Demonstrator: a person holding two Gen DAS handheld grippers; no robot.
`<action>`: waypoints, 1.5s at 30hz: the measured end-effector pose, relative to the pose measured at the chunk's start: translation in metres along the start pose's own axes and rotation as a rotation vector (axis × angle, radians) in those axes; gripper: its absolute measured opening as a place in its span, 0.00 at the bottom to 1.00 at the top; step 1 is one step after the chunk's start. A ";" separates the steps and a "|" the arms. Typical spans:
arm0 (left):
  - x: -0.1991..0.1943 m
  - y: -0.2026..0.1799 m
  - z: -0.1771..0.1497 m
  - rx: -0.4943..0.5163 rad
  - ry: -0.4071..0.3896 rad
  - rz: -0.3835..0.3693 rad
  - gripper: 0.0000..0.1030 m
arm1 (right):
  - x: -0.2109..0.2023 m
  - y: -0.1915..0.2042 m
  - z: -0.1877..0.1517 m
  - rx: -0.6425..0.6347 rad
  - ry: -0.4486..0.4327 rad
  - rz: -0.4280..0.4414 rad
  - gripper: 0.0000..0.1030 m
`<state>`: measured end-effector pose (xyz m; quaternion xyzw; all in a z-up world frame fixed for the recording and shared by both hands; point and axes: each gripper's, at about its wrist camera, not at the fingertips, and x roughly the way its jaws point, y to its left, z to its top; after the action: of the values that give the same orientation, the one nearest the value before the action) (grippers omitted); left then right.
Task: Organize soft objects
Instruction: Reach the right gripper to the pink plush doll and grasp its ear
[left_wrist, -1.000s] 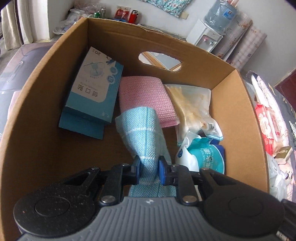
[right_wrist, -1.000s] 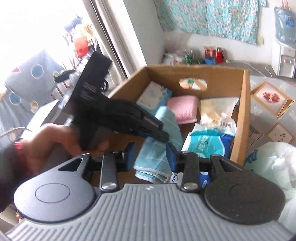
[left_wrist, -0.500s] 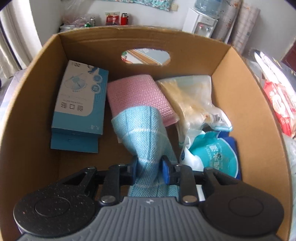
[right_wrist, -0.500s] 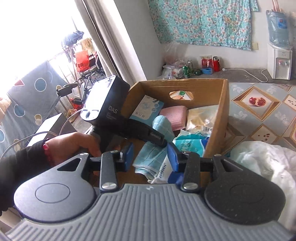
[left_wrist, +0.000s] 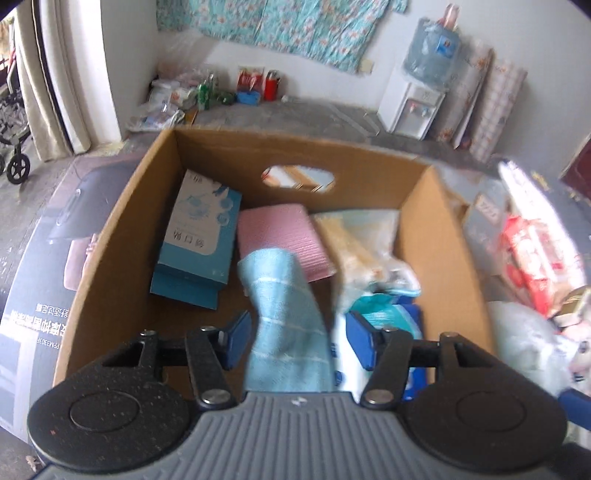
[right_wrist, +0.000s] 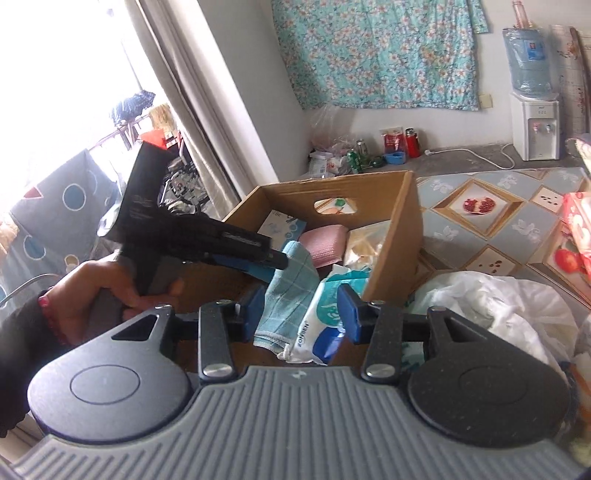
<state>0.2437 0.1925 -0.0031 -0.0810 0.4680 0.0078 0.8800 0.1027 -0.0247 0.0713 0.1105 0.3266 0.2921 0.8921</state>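
The left gripper (left_wrist: 297, 334) is opening, its blue pads clear of the blue towel (left_wrist: 284, 317) that hangs between them over the near wall of the box (left_wrist: 110, 258). The right gripper (right_wrist: 301, 308) is opening too, nothing pressed between its pads; beyond it a hand (right_wrist: 92, 291) holds the left tool. Deeper in the box lie a wipes pack (left_wrist: 384, 317), a blue carton (left_wrist: 199, 236), a pink cloth (left_wrist: 280, 236) and a yellowish bag (left_wrist: 354, 243). A white bag (right_wrist: 491, 306) lies right of the box.

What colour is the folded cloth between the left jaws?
Light blue cloth with thin pale check lines; clearest in the left wrist view.
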 end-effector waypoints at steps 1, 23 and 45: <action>-0.010 -0.005 -0.003 0.008 -0.016 -0.007 0.62 | -0.005 -0.003 -0.002 0.008 -0.007 -0.011 0.48; -0.025 -0.238 -0.061 0.389 -0.098 -0.357 0.74 | -0.135 -0.232 -0.026 0.158 -0.009 -0.437 0.62; 0.002 -0.283 -0.070 0.359 -0.078 -0.310 0.62 | -0.013 -0.379 0.005 0.329 0.312 -0.272 0.34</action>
<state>0.2125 -0.0977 -0.0050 0.0062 0.4092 -0.2077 0.8884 0.2684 -0.3380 -0.0651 0.1627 0.5150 0.1260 0.8321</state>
